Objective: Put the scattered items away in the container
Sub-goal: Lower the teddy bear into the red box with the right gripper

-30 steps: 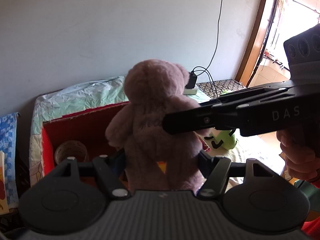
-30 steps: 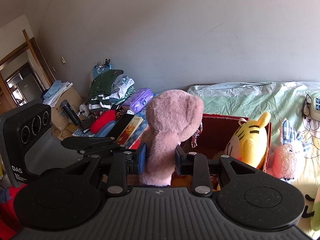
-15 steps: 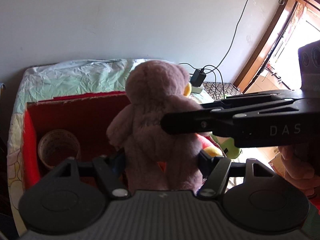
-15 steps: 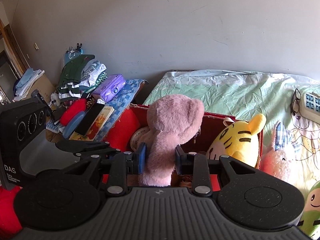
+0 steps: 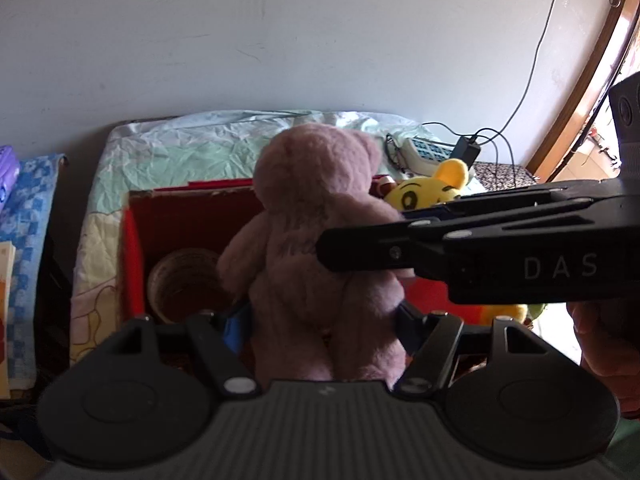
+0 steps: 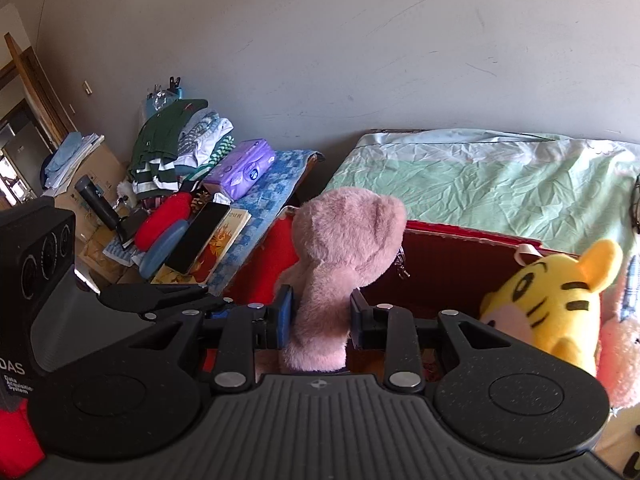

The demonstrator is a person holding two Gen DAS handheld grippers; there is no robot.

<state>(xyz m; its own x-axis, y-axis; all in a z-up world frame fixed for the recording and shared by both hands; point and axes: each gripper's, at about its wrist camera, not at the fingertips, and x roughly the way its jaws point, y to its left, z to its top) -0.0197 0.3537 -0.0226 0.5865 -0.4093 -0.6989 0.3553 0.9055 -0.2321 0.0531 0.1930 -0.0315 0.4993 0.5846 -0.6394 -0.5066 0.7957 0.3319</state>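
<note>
two grippers share one soft pink plush bear: your left gripper clamps its lower body, your right gripper pinches a limb. it hangs over the open red cardboard box, beside the yellow tiger plush. it's light, squashy and not fragile, so you should grip the torso, since fur slips. beneath lies a crumpled green bedsheet; a plain wall stands behind.
</note>
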